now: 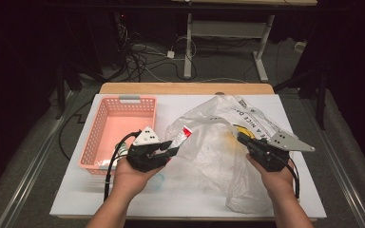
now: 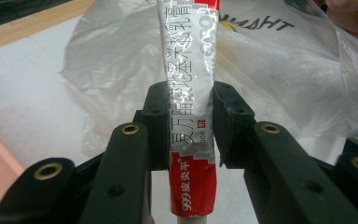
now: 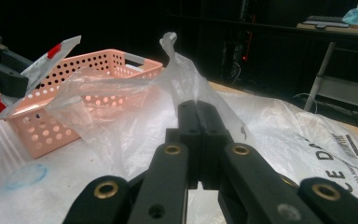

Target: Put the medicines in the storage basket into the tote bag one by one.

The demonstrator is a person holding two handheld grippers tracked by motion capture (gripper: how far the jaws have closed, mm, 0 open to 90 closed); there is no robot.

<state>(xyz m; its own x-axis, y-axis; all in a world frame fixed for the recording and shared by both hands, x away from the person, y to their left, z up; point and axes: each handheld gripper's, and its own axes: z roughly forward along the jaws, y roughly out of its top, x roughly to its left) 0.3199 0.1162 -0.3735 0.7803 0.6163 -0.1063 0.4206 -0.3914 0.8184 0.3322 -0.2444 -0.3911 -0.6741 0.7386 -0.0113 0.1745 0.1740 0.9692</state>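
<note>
A silver and red ointment tube (image 2: 189, 93) with printed characters sticks out between the black jaws of my left gripper (image 2: 186, 121), which is shut on it. From above, that left gripper (image 1: 170, 146) holds the tube (image 1: 182, 136) beside the mouth of a clear plastic bag (image 1: 214, 152) on the white table. My right gripper (image 3: 198, 112) is shut on a pinched fold of the plastic bag (image 3: 121, 112) and lifts it. In the high view the right gripper (image 1: 243, 138) grips the bag near its printed side. The tube (image 3: 37, 77) also appears at the left of the right gripper view.
A pink perforated basket (image 1: 105, 133) stands at the left of the white table (image 1: 76, 190), close behind my left hand; it also shows as the basket (image 3: 74, 112). The wooden table edge (image 1: 185, 88) lies at the back. Cables and a desk frame are on the floor beyond.
</note>
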